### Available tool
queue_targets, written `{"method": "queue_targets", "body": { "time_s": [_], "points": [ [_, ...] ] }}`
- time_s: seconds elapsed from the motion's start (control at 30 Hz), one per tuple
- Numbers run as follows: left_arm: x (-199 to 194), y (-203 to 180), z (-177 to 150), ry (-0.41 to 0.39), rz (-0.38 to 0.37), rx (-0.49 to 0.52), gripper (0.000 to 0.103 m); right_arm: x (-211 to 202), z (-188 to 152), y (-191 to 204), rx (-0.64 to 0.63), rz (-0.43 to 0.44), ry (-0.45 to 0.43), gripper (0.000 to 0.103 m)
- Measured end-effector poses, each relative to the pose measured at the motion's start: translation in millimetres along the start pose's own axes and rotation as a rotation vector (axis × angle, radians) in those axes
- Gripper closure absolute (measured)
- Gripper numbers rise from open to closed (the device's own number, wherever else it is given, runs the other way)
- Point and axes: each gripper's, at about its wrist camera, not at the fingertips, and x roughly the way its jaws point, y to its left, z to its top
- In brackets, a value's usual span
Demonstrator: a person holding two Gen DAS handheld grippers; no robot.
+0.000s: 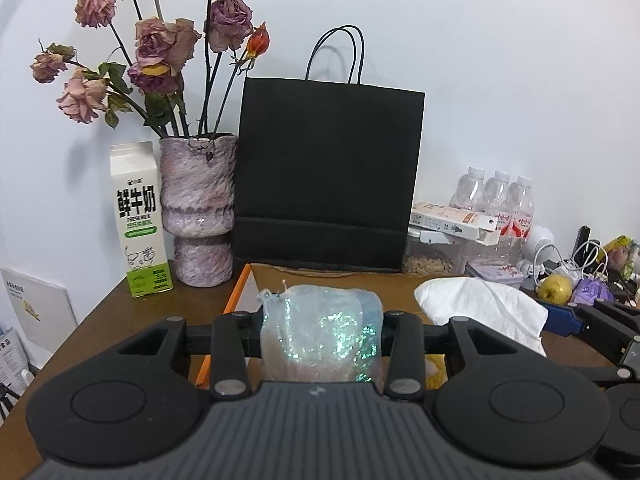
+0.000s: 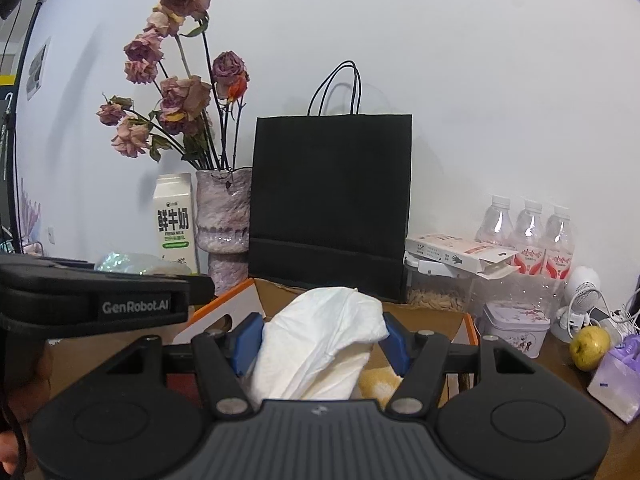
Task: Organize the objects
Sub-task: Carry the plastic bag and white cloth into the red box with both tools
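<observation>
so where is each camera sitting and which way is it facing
Left wrist: sits on the left gripper, looking forward over the open cardboard box at the black paper bag and wall; shows its own fingers clamping an iridescent pouch, plus the right gripper at the right edge.
Right wrist: sits on the right gripper, facing the same way; shows its blue pads clamping a white tissue wad, the left gripper at left.
Shared: bag, dried-rose vase, milk carton, water bottles.

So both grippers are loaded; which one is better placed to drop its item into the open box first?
Probably the right. Its gripper holds the white cloth over the box opening, while the left gripper with the glittery pouch sits nearer the box's left wall.
</observation>
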Motion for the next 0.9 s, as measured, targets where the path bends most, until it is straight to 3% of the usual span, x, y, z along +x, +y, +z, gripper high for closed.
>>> {"method": "queue_targets", "body": {
  "time_s": [0.9],
  "points": [
    [94,13,-1,0.088,0.007,0.024,0.063,86,-5,-35,0.006,-0.012,0.085,0.041]
  ]
}}
